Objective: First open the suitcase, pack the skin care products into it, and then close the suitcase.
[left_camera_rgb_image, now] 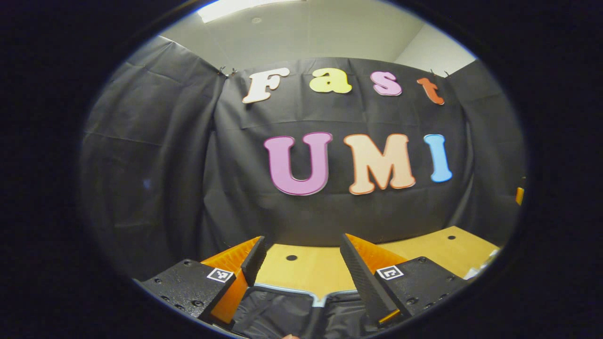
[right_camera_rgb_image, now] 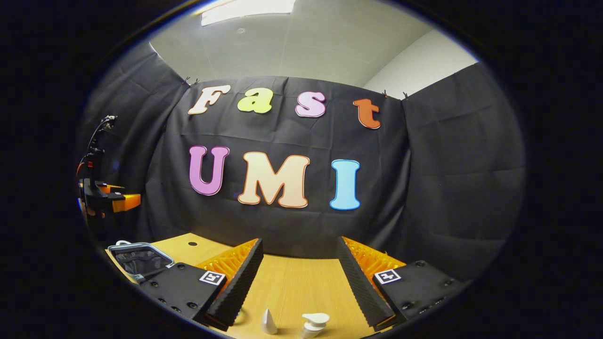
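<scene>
- Black cloth walls (right_camera_rgb_image: 452, 179) and a white ceiling (right_camera_rgb_image: 306, 47) are seen behind a wooden table (right_camera_rgb_image: 292, 282).
- At 9 o'clock in the right gripper view, the suitcase (right_camera_rgb_image: 141, 259) is seen lying open.
- Between the spread jaws of the right gripper (right_camera_rgb_image: 297, 278), two white skin care bottles (right_camera_rgb_image: 313, 324) are seen.
- The left gripper (left_camera_rgb_image: 301, 275) is held agape over the suitcase lining.

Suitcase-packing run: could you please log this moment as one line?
suitcase: open, under left gripper | left: open, empty | right gripper: open, empty | pump bottle, white cone cap: on table, unpacked
</scene>
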